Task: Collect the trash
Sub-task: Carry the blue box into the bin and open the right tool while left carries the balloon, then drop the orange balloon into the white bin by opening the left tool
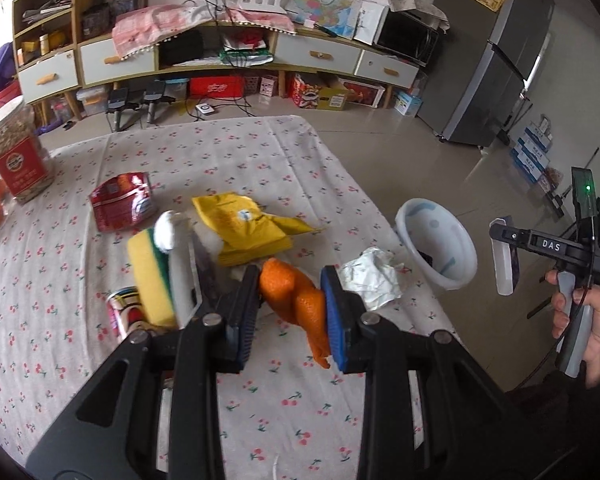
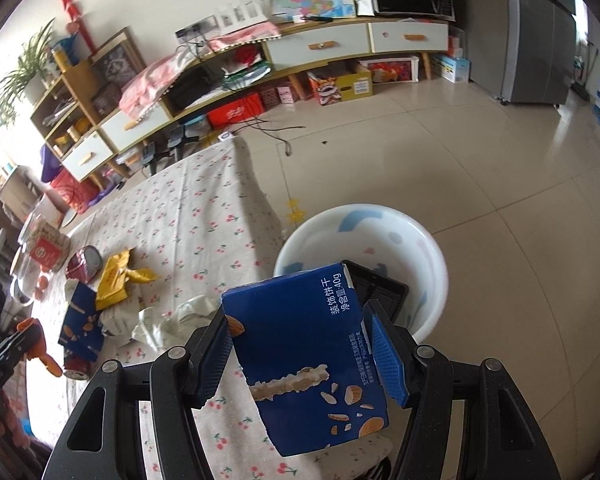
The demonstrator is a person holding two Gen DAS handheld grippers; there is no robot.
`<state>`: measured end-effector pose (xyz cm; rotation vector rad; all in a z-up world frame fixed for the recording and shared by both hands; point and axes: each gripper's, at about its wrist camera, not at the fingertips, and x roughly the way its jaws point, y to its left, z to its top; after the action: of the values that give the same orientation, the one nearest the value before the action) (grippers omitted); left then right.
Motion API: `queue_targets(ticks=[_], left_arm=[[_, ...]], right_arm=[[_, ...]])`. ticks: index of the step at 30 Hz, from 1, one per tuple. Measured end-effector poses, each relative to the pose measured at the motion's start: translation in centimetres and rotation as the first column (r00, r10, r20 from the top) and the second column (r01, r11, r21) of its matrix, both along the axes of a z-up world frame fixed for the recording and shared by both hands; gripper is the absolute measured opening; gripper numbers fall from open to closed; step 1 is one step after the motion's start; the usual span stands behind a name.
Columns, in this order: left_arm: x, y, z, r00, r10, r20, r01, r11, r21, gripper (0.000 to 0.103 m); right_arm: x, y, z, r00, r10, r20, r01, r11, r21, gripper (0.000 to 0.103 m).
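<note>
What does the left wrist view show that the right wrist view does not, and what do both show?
Only left wrist: the yellow sponge, and the left claw shut on orange peel.
Only right wrist: the right claw holding the blue biscuit box, with a black tray in the bin.
Both: the white bin, yellow wrapper, crumpled paper.
</note>
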<state>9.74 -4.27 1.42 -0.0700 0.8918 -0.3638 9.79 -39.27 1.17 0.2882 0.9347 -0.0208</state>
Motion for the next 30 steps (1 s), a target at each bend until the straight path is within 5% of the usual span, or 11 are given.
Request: queue_targets(ticks=[16,22,30], left_arm=[[4.2,-13.2,-2.5,0.975,-0.217,-0.055,0.217,0.976,-0.013,0.033],[5.4,-16.6,-3.3,0.96,-0.27,-0.069,0.269,0.963,-0.023,0.033],[6.1,-20.5,-3.9,0.941,-0.331,-0.064,0.332,0.943,0.009,0.033]], right_arm=[[3.7,-6.5,-4.1,0.989,-0.138,-0.043,0.141,0.988,0.059,0.066],[4.1,-6.9,-4.2,0.989,-0.148,-0.023,0.149,0.986,0.073,0.081],[1.3,-9.2,-2.7,0.977,-0.212,-0.009,0.212,0.977,0.014,0.082]])
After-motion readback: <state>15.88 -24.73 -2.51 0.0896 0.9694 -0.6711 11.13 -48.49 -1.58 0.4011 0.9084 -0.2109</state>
